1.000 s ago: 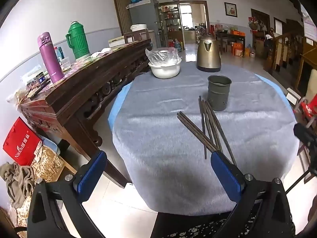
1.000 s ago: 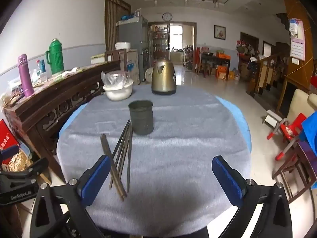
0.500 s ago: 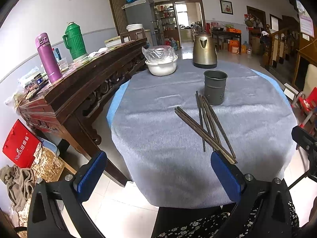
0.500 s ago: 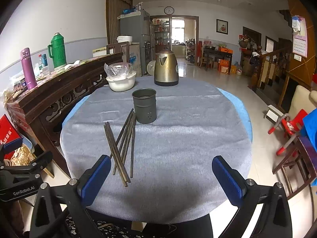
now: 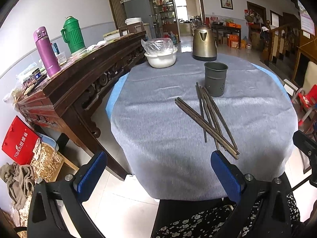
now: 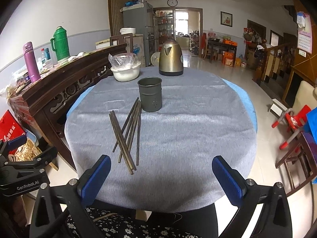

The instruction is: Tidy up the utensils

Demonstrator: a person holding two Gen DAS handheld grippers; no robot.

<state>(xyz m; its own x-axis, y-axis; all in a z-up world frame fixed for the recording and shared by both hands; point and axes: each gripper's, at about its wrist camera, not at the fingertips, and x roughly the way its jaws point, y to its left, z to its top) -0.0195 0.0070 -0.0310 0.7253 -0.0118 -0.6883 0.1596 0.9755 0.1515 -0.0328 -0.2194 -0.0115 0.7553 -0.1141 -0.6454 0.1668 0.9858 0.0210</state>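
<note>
Both claws have drawn back toward the near edge since the earlier frames, so more of the tabletop point(image 6: 198, 138) shows and the chopsticks point(image 6: 128, 132) lie farther ahead of the fingers; nothing on the cloth has shifted. Chopsticks point(image 5: 210, 119) lie loose in a crossed bundle on the grey cloth, left of centre in the right wrist view, their far tips just beside the foot of the dark metal utensil cup point(image 6: 150, 94); one pair lies slantwise across the others; the cup point(image 5: 215, 78) stands upright and holds nothing that can be seen. Beyond the cup, a brass-coloured kettle point(image 6: 171, 59) stands at the far edge; to its left sits a white bowl point(image 6: 125, 72) with a clear plastic bag in it. Left claw point(image 5: 158, 175) hangs open over the near left rim, blue pads point(image 5: 225, 176) wide apart and gripping nothing; its right pad sits near the near ends of the chopsticks without touching them. Right claw point(image 6: 161, 179) is open too, spread over the near edge, empty; the chopsticks' near ends lie just ahead of its left pad point(image 6: 95, 178). Left of the tabletop runs a dark carved wooden sideboard point(image 5: 83, 75) carrying a purple flask point(image 5: 46, 49) and a green thermos point(image 5: 72, 34); a red bag point(image 5: 18, 140) rests on the floor below it.
</note>
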